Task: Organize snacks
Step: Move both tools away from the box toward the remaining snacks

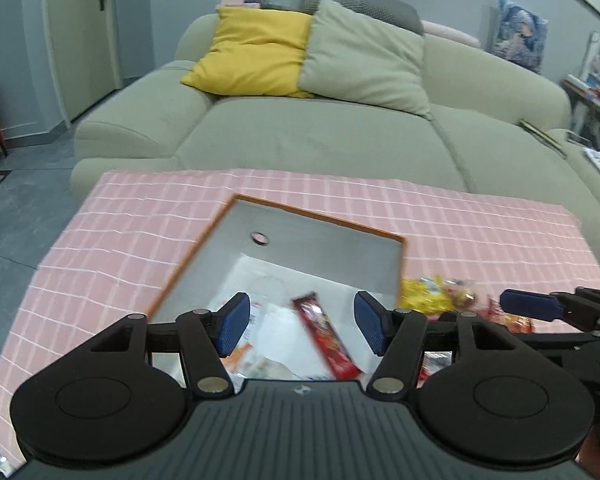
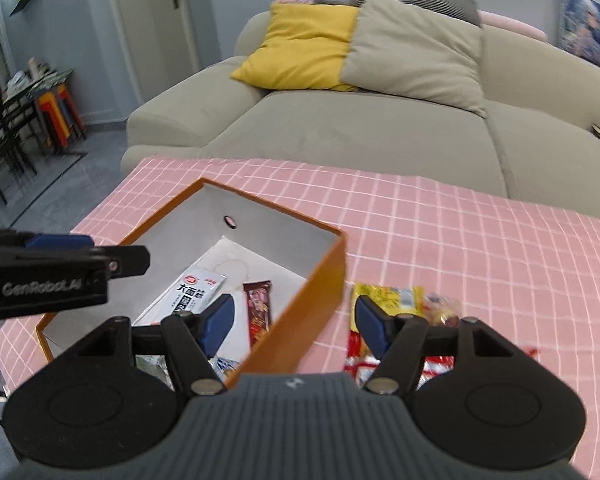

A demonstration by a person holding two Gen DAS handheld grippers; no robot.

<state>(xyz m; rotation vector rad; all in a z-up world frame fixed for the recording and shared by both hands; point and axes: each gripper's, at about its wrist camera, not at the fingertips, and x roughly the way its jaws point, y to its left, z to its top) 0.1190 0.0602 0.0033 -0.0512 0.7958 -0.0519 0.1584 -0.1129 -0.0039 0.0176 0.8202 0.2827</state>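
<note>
Table under a pink checked cloth (image 2: 440,232), sofa (image 1: 320,136) beyond its far edge.

Box (image 2: 316,280), orange outside and grey-white inside, open-topped, sits toward the table's left side. Inside on its floor: a white packet (image 2: 198,290) with black print on the left, a red-brown bar (image 2: 259,308) beside it on the right, more wrappers at the near end, partly hidden.

Left gripper (image 1: 298,322) hangs over the box's near end, jaws apart, nothing between the pads; the bar (image 1: 326,336) lies below the gap on the box floor.

Right gripper (image 2: 294,326) straddles the box's right wall from above, jaws released and empty: left pad over the box interior, right pad over the cloth.

Right of the box, on the cloth near the table's front edge: a yellow packet (image 2: 388,300), a small clear-wrapped sweet (image 2: 444,310) just beside it, red wrappers (image 2: 360,360) nearer, partly hidden by the gripper.
</note>
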